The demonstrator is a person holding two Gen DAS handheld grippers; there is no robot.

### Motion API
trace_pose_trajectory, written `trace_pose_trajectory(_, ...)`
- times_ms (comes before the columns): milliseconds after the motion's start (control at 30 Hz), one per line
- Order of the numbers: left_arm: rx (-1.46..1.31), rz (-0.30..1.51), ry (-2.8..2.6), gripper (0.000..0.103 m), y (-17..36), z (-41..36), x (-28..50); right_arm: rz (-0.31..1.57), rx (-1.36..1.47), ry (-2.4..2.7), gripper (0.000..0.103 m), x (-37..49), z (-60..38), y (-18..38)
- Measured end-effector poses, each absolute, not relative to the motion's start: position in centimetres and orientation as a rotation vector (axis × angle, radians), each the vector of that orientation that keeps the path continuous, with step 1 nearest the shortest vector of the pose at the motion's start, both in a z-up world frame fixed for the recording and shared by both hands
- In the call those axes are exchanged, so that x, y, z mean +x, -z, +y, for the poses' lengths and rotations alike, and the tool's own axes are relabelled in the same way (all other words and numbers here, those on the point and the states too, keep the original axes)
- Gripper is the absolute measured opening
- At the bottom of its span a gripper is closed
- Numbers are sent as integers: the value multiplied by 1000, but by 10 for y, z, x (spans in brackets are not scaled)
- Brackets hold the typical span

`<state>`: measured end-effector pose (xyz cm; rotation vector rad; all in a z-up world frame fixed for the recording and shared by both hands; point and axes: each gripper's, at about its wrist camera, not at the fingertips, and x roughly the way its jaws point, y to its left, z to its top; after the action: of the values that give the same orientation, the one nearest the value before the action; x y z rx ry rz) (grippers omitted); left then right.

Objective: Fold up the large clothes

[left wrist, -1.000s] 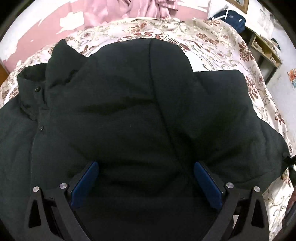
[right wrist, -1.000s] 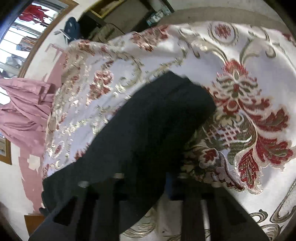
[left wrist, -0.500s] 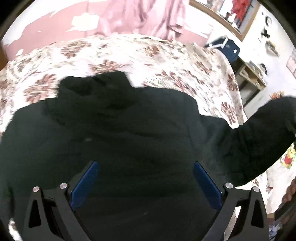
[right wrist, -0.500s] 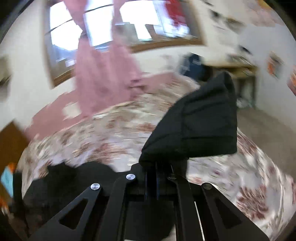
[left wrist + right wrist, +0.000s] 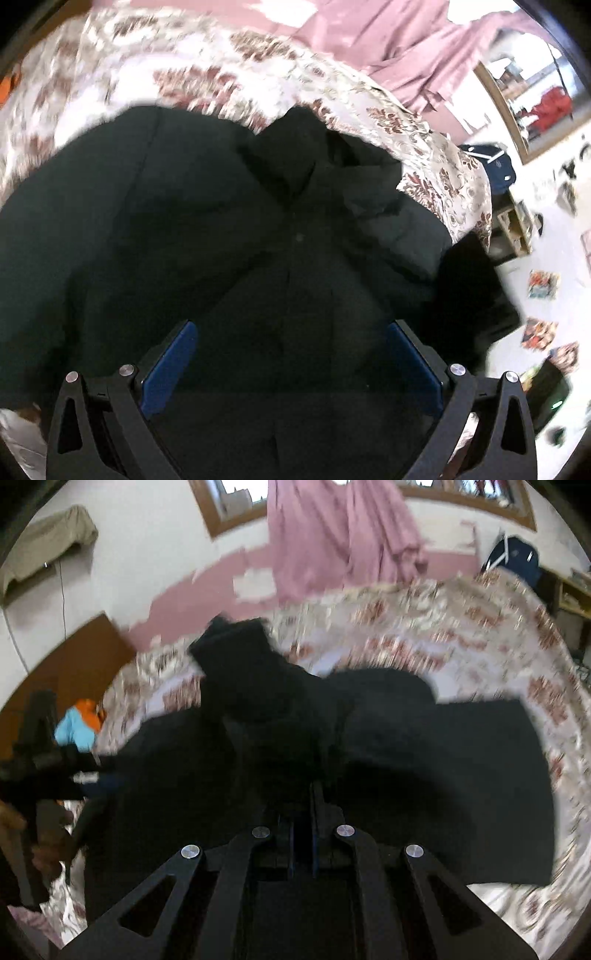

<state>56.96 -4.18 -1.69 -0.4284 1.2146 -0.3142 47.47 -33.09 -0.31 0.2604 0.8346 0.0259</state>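
My left tool point(image 5: 291, 363) hangs wide open over the black coat point(image 5: 229, 236) on the bed point(image 5: 436, 147). My right tool point(image 5: 303, 812) is pinched narrow on coat fabric.

I am working in a lived-in bedroom: a bed point(image 5: 461, 635) under a floral brocade cover fills both views, pink curtains point(image 5: 332, 535) hang from a wood-framed window point(image 5: 229, 513), and the wall behind has peeling pink paint point(image 5: 221, 572). A wooden headboard point(image 5: 74, 664) stands at the bed's left edge, posters point(image 5: 543, 284) dot the white wall, and a shelf point(image 5: 517, 229) sits nearby
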Motion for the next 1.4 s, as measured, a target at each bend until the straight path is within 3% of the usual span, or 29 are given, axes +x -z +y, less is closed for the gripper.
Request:
trace_pose_trajectory(433,-843,1350,494,101,97,-90,567,941,219,11,7,462,-303,63)
trace_pose_trajectory(500,-795,1388,479,89,102,-105,572,942,207,12,7,461,-302,62)
trace_pose_trajectory(567,-740,1430,475,57,108,-121,577,941,195,10,7,458,-300,62)
trace_pose_trajectory(600,-722,1447,477,48,108,-125,579,942,194,8,7,457,-299,61)
trace_pose_trajectory(667,-693,1464,476,15,110,-133,580,946,190,4,7,458,-302,60)
trace_pose_trajectory(733,-683,1461,467,8,109,-138,580,952,173,-3,7,455,-299,58)
trace_pose_trajectory(967,-585,1307,575,6,39,-137,579,866,133,-47,14,436,-295,21)
trace_pose_trajectory(1067,-524,1201,599,5,-7,-118,582,780,129,-82,38,424,-288,-9)
trace_pose_trajectory(1100,-503,1172,598,5,-21,-110,583,757,122,-85,56,420,-285,-16)
trace_pose_trajectory(1133,-492,1154,592,5,-31,-102,586,726,115,-92,60,414,-282,-26)
trace_pose_trajectory(1400,-397,1052,426,5,-79,1,586,660,165,-8,60,405,-294,-68)
